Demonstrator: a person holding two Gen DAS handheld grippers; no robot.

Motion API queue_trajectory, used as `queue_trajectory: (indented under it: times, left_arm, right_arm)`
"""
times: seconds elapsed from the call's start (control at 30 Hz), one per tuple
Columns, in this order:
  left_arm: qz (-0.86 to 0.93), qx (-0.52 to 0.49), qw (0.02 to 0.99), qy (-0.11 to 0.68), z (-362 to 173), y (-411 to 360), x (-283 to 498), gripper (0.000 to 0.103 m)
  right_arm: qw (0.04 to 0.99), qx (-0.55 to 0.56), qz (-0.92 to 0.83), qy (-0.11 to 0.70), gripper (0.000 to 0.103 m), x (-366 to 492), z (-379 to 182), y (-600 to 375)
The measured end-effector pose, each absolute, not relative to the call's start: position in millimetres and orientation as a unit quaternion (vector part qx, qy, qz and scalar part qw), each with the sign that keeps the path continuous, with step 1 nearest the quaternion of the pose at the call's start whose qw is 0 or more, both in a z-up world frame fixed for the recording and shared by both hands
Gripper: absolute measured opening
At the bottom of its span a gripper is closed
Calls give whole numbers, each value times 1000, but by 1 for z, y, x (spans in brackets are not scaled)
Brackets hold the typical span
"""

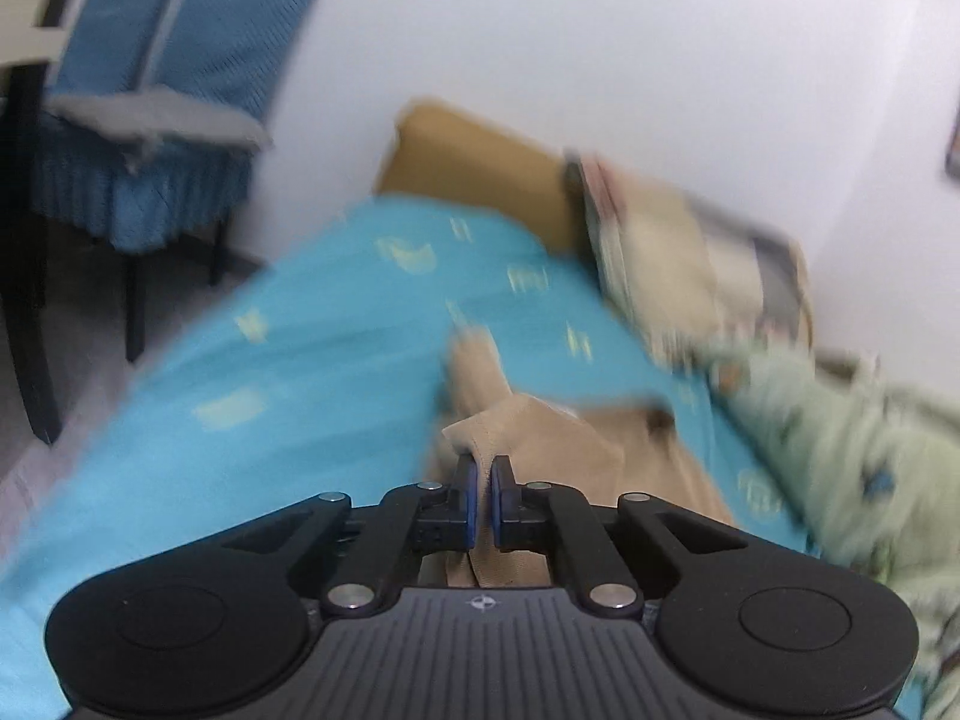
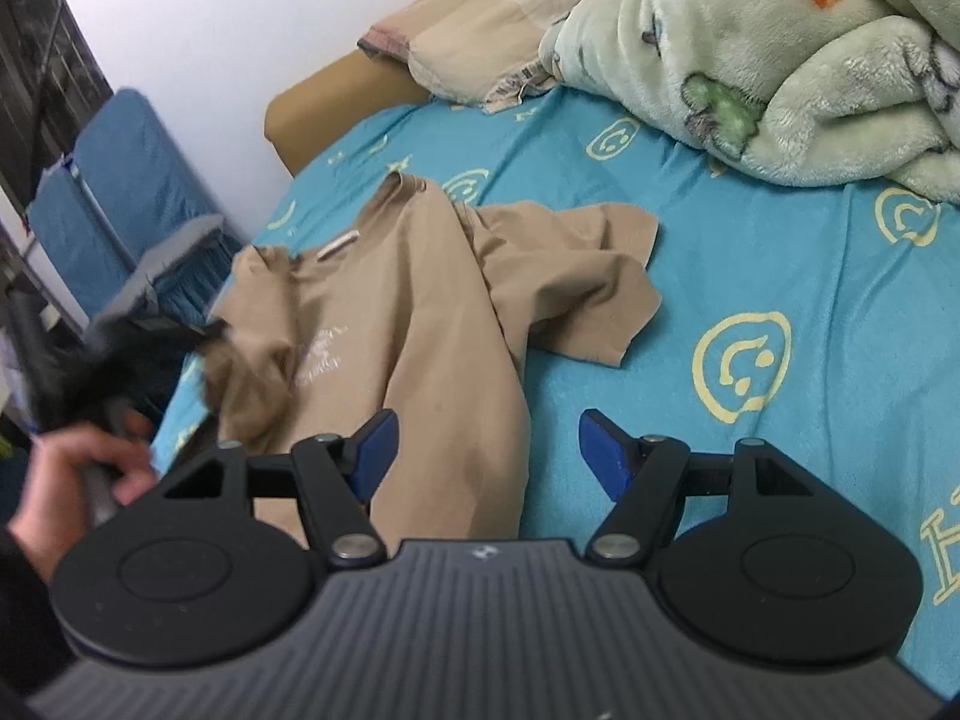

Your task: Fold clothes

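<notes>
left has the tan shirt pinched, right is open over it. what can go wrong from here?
1. The left gripper seems to pinch only a small bunched fold of the tan shirt; a pull could slip it free.
2. The shirt lies crumpled, one sleeve twisted over itself, so folding now may lock in creases.
3. The right gripper hangs open at the shirt's edge, half over the blue sheet; closing there may catch sheet too.

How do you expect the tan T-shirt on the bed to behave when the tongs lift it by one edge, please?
The tan T-shirt will probably be floppy: it already lies in soft folds with a sleeve flopped aside. It looks light, a thin fold bunching between the closed left tongs. It may drag across the blue sheet rather than lift cleanly, since most of it lies flat.
</notes>
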State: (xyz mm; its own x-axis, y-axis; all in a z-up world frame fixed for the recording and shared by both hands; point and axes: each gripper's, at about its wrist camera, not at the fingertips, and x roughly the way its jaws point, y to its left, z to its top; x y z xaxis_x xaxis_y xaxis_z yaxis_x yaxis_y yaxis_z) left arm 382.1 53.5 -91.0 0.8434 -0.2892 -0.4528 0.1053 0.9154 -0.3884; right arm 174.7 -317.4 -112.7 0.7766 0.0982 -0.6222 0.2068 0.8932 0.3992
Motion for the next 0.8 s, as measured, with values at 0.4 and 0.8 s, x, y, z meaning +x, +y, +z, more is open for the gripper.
queue_trajectory:
  times: [0.4, 0.8]
  left_arm:
    - [94, -90, 944, 302, -58, 238, 487, 3]
    - [28, -57, 932, 356, -90, 212, 430, 51]
  right_arm:
    - [913, 196, -53, 353, 68, 187, -121, -298]
    - [935, 137, -63, 322, 68, 196, -114, -284]
